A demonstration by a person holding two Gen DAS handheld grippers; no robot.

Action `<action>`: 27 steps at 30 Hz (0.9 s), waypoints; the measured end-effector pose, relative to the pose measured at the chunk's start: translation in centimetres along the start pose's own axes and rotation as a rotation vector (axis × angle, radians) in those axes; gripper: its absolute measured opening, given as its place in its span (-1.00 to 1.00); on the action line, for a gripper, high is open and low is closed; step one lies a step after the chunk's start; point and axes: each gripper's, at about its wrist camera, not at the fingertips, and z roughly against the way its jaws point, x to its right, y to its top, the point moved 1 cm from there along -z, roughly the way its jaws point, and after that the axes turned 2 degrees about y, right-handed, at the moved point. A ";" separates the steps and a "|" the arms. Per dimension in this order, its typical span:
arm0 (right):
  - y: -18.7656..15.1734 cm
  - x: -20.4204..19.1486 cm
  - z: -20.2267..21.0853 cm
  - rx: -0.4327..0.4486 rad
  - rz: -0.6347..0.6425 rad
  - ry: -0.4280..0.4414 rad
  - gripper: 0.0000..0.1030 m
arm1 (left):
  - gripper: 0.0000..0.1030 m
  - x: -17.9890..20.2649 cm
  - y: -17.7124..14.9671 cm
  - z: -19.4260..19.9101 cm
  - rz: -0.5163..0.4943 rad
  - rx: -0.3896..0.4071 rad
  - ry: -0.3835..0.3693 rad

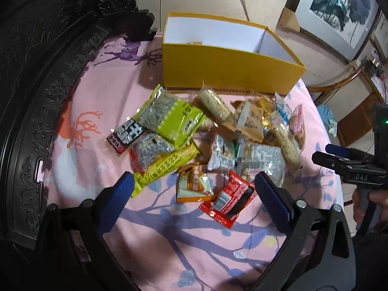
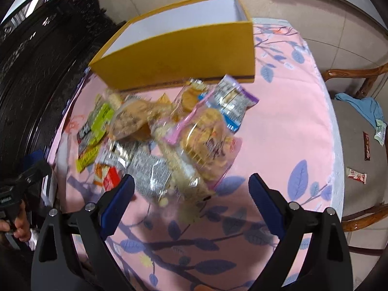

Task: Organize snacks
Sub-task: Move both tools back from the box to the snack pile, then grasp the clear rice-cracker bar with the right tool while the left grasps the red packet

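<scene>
Both my left gripper and right gripper spread empty above the heaped plastic snack packets mid-frame; I should pinch the loose red foil packet first, then the open yellow cardboard box at upper centre.

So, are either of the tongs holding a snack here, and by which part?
Nothing is held: left tongs and right tongs are both open above the snack pile.

Both wrist views look forward and down over the table from its near edge. The left view sits nearer the left side, the right view further right. They share the snack pile and yellow box, close ahead.
</scene>
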 end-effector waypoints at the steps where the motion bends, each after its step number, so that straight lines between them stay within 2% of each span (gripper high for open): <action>1: -0.3 -0.3 -0.2 -0.006 0.018 -0.001 0.85 | 0.96 0.0 -0.2 -0.1 0.002 -0.006 -0.001; 2: -0.6 -0.5 -0.5 -0.014 0.037 0.001 0.83 | 0.96 0.0 -0.4 -0.2 0.006 -0.011 -0.007; 5: -1.0 -0.7 -1.3 -0.028 0.055 0.009 0.52 | 0.96 -0.2 -0.8 -0.3 0.018 -0.018 -0.009; 8: -0.9 -0.7 -2.0 -0.026 0.053 0.021 0.11 | 0.96 -0.7 -1.2 -0.5 0.042 -0.030 -0.007; 11: -0.3 -0.9 -2.5 -0.026 0.048 0.059 -0.15 | 0.96 -1.3 -1.5 -0.5 0.072 -0.034 -0.015; 16: 0.8 -1.7 -3.6 -0.006 0.084 0.040 -0.16 | 0.96 -1.9 -1.8 -0.5 0.111 -0.040 -0.016; 22: 2.5 -2.1 -5.5 -0.001 0.134 -0.035 -0.16 | 0.96 -2.1 -2.1 -0.6 0.123 -0.047 -0.013; 24: 2.9 -2.0 -6.2 -0.011 0.141 -0.059 -0.28 | 0.96 -2.1 -2.2 -0.7 0.117 -0.048 -0.013; 27: 2.9 -1.7 -6.4 -0.016 0.141 -0.074 -0.36 | 0.96 -1.8 -2.4 -0.9 0.092 -0.049 -0.018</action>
